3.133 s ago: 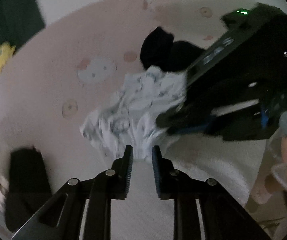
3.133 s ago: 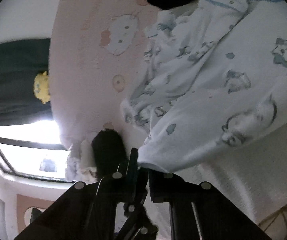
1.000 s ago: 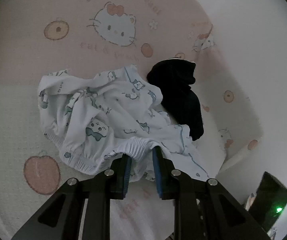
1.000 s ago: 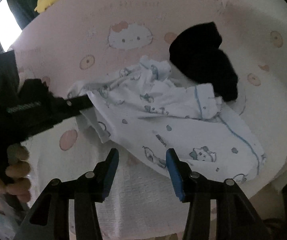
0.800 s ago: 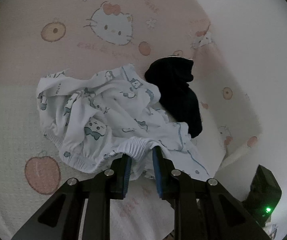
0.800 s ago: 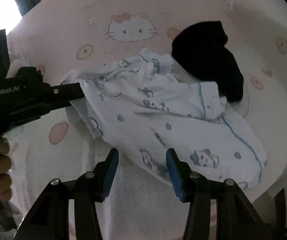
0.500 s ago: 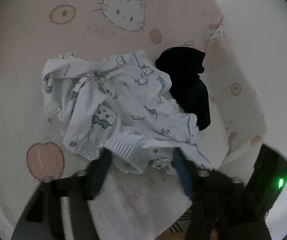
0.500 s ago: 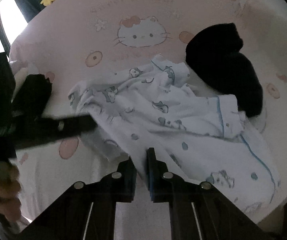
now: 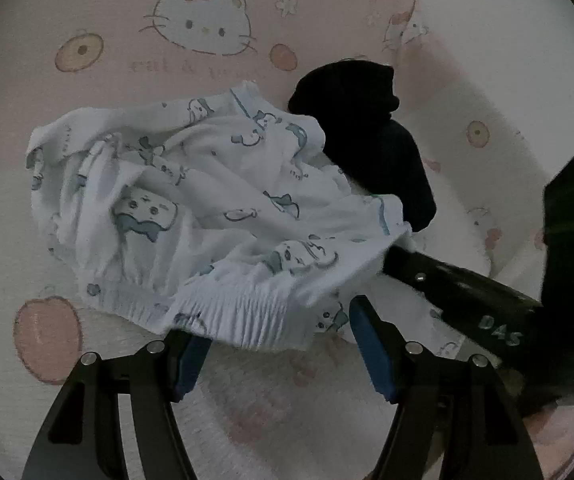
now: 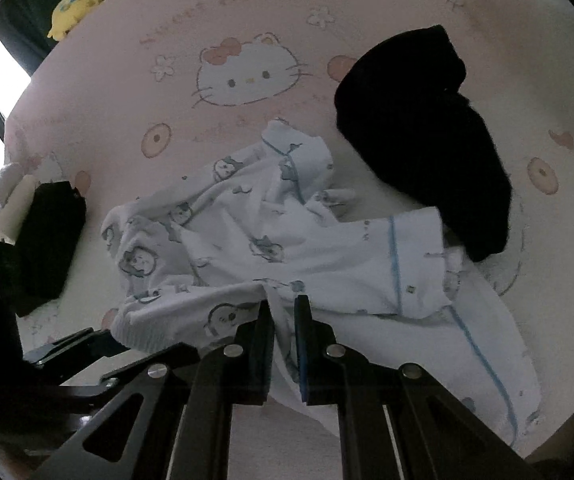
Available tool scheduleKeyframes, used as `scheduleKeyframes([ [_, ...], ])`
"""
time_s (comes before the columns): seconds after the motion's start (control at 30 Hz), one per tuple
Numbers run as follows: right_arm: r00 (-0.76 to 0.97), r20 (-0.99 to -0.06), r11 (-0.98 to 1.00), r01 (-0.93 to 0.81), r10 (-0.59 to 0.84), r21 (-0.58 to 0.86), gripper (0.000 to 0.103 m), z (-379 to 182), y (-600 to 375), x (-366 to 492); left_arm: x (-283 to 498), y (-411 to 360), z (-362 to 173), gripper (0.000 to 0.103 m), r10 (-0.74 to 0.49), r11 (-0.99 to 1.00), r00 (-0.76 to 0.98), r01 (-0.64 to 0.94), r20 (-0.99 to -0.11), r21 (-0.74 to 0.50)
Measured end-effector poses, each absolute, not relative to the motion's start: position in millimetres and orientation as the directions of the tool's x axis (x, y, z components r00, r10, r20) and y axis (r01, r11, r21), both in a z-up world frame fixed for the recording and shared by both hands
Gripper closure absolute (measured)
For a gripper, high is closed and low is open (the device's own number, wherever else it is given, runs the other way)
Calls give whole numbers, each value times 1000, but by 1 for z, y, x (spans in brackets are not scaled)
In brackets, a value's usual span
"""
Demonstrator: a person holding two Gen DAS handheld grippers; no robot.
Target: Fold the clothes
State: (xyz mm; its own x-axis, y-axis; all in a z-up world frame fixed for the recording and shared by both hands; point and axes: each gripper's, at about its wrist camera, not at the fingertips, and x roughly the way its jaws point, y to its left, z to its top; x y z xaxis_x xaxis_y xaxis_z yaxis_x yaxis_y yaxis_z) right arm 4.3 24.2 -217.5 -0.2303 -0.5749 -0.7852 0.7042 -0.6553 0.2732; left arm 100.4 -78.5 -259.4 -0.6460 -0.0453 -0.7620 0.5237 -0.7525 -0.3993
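Change: left gripper (image 9: 277, 340) has let go of the waistband and spread wide; right gripper (image 10: 283, 334) has closed on the cloth.
Left jaws: wide apart, empty, elastic hem just above them.
Right jaws: nearly together, pinching the printed white pyjamas (image 10: 287, 240).
Pyjamas: crumpled on the pink cartoon-cat bedsheet (image 9: 87, 92).
Black garment (image 10: 427, 140): partly under the pyjamas, shape unclear.
Left edge: dark folded item (image 10: 51, 240), cut off.
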Motion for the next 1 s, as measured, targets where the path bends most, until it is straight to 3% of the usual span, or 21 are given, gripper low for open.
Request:
scheduleKeyframes([
  [0.13, -215, -779, -665, 677, -589, 316, 95, -219, 35, -2, 96, -71, -260, 40, -99, -771, -645, 531, -758, -351],
  [0.2, -209, -777, -668, 666, -594, 332, 95, -220, 40, -4, 95, -67, -259, 66, -122, -781, -649, 529, -751, -331],
  [0.3, -197, -776, -669, 655, -599, 351, 95, -222, 46, -5, 93, -63, -259, 87, -106, -791, -632, 521, -768, -321],
  [0.37, -164, -776, -670, 630, -609, 393, 93, -224, 52, -6, 97, -64, -258, 88, -49, -771, -661, 502, -749, -393],
  [0.43, -143, -768, -677, 590, -624, 440, 67, -224, 62, -6, 103, -62, -252, 88, -57, -764, -689, 496, -722, -413],
  [0.5, -138, -737, -673, 544, -661, 501, 56, -221, 79, -4, 103, -59, -248, 88, -85, -779, -678, 501, -730, -376],
  [0.67, -154, -704, -701, 373, -693, 608, 54, -229, 128, -12, 107, -55, -238, 91, -122, -808, -672, 495, -730, -320],
  [0.73, -162, -693, -705, 298, -702, 644, 45, -233, 148, -15, 110, -55, -233, 91, -147, -814, -669, 500, -729, -295],
  [0.83, -178, -677, -700, 184, -714, 690, 45, -238, 178, -20, 116, -58, -229, 91, -166, -809, -677, 510, -717, -294],
  [1.0, -170, -643, -654, 14, -747, 756, 42, -258, 205, -19, 127, -63, -222, 99, -238, -793, -675, 550, -698, -261],
])
